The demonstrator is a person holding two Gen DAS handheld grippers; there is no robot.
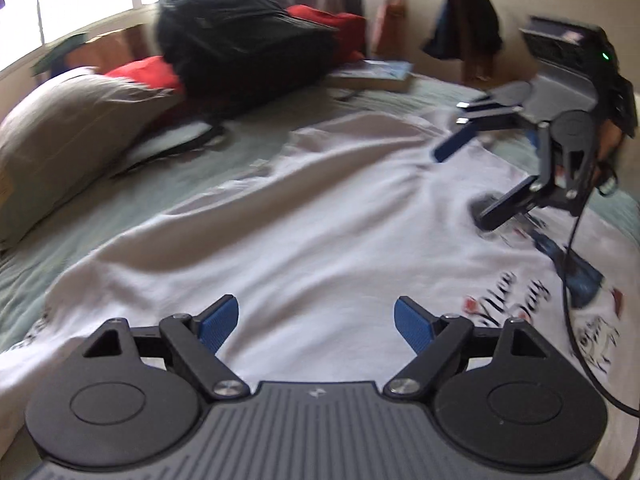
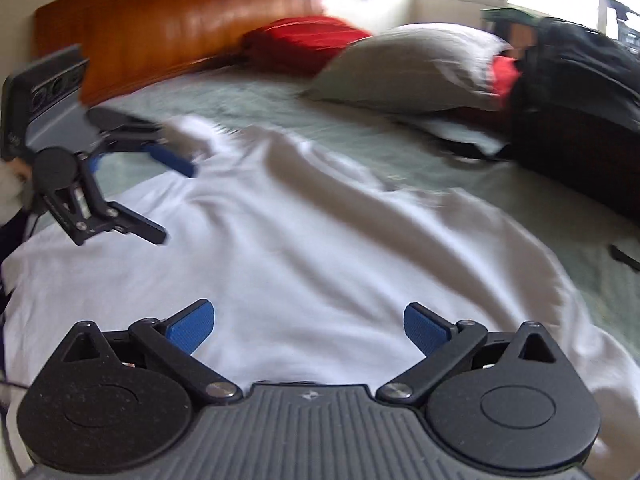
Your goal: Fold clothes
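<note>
Soft white cloth shirt [image 2: 304, 216], glossy wooden headboard [image 2: 180, 20], matt black plastic gripper [image 1: 316, 324]

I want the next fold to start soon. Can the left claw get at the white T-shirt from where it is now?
Probably yes: the left claw hangs open right over the white T-shirt, nothing between them. The right claw, also open, sits off to the side.

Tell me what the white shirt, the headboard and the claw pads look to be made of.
White shirt: soft knit cloth, probably cotton; it lies in loose wrinkles. Headboard: glossy varnished wood, showing sheen. Left claw pads: blue ribbed rubber or plastic, matte.
</note>
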